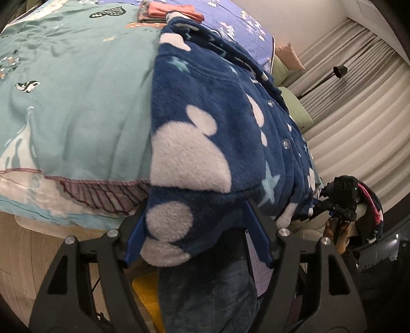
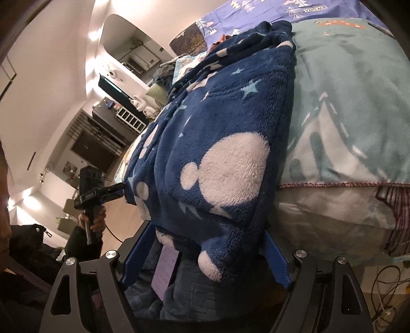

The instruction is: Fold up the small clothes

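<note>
A navy fleece garment (image 1: 217,123) with white mouse-head shapes, pale stars and snap buttons lies along the edge of the bed, its hem hanging over the side. My left gripper (image 1: 197,220) has its blue fingers (image 1: 135,243) on either side of one hem corner, and the cloth hides the tips. My right gripper (image 2: 205,238) holds the other hem corner of the same garment (image 2: 225,133) in the same way. Each gripper also shows in the other's view: the right one in the left wrist view (image 1: 340,202), the left one in the right wrist view (image 2: 100,192).
A teal printed quilt (image 1: 77,84) covers the bed over a purple sheet (image 1: 241,18). Folded clothes (image 1: 169,11) are stacked at the far end. Curtains (image 1: 358,107) hang to the right. Shelves and a mirror (image 2: 123,76) stand to the left. Cables (image 2: 384,289) lie on the wooden floor.
</note>
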`<state>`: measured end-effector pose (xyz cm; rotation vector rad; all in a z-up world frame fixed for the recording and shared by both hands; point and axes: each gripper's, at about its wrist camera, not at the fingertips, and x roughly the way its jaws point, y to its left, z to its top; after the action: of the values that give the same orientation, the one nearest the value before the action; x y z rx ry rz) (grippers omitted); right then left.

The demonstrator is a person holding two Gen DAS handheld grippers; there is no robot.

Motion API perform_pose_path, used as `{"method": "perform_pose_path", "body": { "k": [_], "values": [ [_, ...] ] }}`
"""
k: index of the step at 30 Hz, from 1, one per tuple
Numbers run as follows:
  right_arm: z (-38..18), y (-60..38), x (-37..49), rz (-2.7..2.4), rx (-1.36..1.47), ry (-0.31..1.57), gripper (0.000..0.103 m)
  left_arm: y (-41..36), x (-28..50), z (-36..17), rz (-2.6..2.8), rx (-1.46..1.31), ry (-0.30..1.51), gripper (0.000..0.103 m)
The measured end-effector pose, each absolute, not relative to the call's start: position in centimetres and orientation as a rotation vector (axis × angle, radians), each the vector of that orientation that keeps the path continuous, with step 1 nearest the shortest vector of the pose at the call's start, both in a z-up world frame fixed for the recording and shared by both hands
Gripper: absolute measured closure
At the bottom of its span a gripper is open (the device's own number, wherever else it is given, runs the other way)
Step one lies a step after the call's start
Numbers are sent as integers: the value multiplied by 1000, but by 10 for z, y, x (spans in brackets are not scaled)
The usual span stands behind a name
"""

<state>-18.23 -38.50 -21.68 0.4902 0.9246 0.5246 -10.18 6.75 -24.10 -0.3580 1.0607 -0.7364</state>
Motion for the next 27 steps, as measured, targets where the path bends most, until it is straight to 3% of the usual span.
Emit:
{"method": "perform_pose_path", "body": {
  "k": [18,25,27],
  "values": [
    [-215,-370,-170,494,404,953,20,50,-99,-254,-769,-360,1087,32],
    [-213,-374,-177,486,410,938,26,48,-99,-254,-764,-347,1073,32],
    [-213,-375,-179,492,415,935,30,49,-98,-255,-767,-347,1069,38]
  ]
}}
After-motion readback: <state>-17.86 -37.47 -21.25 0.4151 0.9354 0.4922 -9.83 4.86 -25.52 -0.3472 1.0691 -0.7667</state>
